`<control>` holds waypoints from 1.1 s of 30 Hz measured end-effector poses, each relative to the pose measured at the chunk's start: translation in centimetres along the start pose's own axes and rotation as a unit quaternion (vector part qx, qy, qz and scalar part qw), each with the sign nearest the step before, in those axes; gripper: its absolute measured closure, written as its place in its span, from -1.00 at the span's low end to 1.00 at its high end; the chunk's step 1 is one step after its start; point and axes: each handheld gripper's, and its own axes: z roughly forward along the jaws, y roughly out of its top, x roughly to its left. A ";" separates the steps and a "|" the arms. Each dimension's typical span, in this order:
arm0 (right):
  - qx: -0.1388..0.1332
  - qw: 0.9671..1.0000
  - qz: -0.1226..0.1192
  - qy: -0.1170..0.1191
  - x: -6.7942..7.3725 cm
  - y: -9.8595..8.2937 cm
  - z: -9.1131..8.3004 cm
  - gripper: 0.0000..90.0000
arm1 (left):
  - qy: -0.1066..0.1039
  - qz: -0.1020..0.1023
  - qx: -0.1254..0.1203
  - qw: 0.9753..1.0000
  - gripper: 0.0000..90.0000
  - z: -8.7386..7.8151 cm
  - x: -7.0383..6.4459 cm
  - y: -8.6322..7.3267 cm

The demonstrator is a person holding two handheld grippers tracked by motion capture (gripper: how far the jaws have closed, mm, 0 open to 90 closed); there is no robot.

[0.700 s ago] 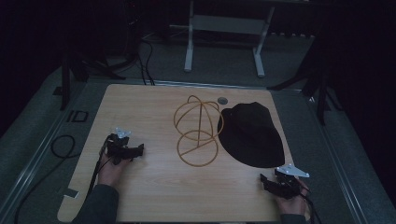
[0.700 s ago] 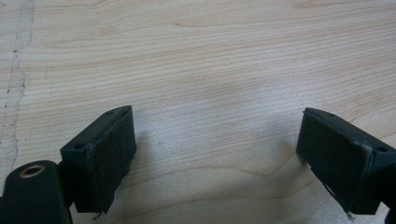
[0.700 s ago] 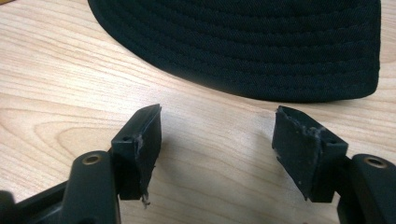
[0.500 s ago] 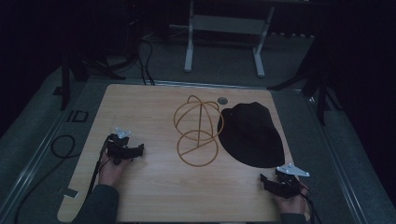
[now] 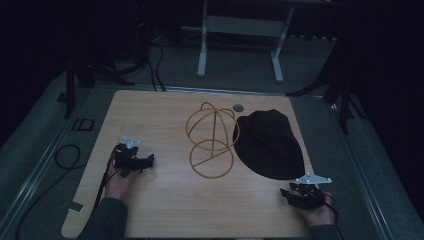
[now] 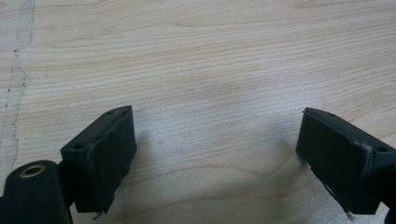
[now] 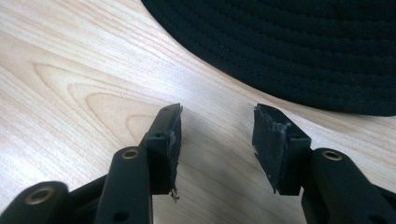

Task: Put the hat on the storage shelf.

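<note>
Left gripper (image 5: 134,161): jaws spread wide over bare tabletop (image 5: 160,210), holding nothing. Right gripper (image 5: 303,194): jaws moderately apart, empty, just short of the hat (image 5: 270,142) brim. Hat lies flat at right of tabletop, long axis running near-to-far. Wire stand (image 5: 212,140) sits just left of it.

Dim room; wooden table (image 5: 165,210) on grey floor (image 5: 45,145); white metal stand (image 5: 240,30) behind.
</note>
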 end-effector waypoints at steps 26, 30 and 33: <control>0.054 0.995 -0.074 -0.028 -1.3 4.7 -3.0 0.05 | 0.000 -0.002 -0.001 1.000 -0.73 -0.1 -0.1 -0.1; 0.062 0.995 -0.077 -0.028 -1.4 5.0 -3.0 0.00 | 0.000 -0.002 -0.002 1.000 -0.73 -0.1 -0.1 -0.1; 0.070 0.994 -0.079 -0.026 -1.5 5.4 -3.0 -0.04 | 0.000 -0.002 -0.001 1.000 -0.73 -0.1 -0.1 -0.1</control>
